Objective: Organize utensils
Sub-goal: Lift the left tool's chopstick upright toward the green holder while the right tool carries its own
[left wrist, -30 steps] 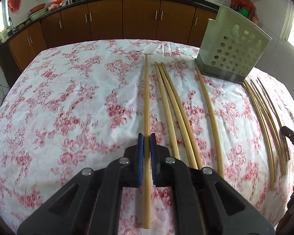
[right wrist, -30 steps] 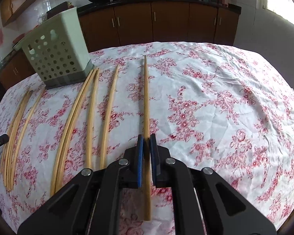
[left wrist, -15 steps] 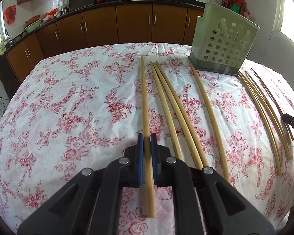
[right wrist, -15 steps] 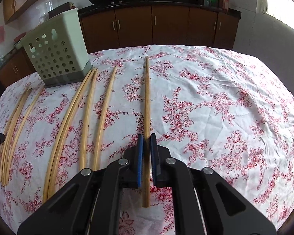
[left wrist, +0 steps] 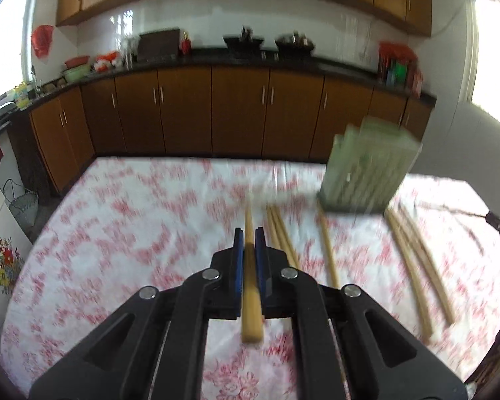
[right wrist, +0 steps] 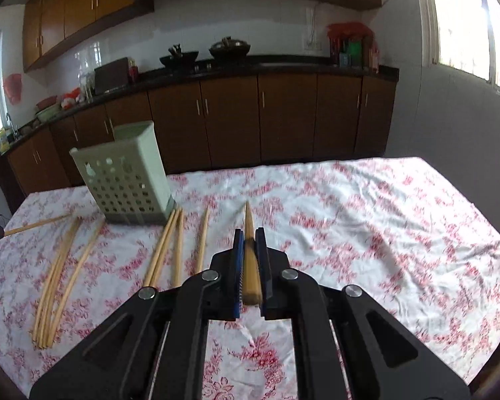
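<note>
Left wrist view shows my left gripper (left wrist: pixel 249 238) clamped on a long bamboo chopstick (left wrist: pixel 250 276), now lifted off the floral tablecloth (left wrist: pixel 116 233). Right gripper (right wrist: pixel 249 238) likewise grips its own chopstick (right wrist: pixel 250 266), raised; the pale green perforated holder (right wrist: pixel 130 183), upper left, comes next, I judge.

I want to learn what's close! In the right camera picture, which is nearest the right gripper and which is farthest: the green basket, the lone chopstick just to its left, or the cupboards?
1. Lone chopstick, just left of the right gripper.
2. Green basket, farther back on the left.
3. Cupboards, beyond the table.
</note>
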{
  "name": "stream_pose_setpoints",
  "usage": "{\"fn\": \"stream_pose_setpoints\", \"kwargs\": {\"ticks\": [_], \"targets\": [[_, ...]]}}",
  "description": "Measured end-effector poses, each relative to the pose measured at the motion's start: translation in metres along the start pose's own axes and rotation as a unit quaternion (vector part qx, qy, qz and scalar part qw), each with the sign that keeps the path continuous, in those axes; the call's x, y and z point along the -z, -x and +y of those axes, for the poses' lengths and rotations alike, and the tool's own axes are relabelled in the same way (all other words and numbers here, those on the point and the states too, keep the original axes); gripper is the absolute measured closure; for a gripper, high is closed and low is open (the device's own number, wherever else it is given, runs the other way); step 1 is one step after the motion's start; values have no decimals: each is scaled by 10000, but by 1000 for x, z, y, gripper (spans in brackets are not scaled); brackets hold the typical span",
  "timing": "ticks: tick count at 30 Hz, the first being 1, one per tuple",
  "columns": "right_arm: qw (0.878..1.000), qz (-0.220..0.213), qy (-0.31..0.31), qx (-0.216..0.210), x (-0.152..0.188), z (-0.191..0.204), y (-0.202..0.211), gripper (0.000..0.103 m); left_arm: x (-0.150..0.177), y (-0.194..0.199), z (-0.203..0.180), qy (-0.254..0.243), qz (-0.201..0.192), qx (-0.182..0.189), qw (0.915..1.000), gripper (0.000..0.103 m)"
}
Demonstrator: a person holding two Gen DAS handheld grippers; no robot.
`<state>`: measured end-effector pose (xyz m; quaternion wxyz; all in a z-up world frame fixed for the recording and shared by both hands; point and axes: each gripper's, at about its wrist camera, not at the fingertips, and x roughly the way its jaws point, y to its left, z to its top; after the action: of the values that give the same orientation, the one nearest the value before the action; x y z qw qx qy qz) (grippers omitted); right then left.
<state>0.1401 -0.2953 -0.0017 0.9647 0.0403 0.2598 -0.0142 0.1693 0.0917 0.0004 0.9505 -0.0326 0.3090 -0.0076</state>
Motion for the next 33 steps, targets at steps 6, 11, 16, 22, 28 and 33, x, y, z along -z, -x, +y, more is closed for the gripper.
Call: {"fn": "stream_pose_setpoints", "kwargs": {"ticks": [6,11,16,22,28,33], "targets": [[9991,-428,-23,-11,-21,1,10,95,-46,19,4,140,-512,16,9986,99],[9990,-429,-72,-38,-29,3,3,95,-57,16,8,142,-470,-42,9988,101],[9988,-422,-183,-136,-25,1,8,95,-31,3,10,-15,-69,27,10000,99],[9989,-371,-216,-189,-18,3,9,95,35,-21,-3,-143,790,216,9965,91],[9990,-355,-222,-180,-17,2,11,95,75,-35,-25,-222,1265,411,9909,91],[9990,-337,-253,-171,-16,-1,12,95,84,-45,-29,-181,1478,351,9882,91]]}}
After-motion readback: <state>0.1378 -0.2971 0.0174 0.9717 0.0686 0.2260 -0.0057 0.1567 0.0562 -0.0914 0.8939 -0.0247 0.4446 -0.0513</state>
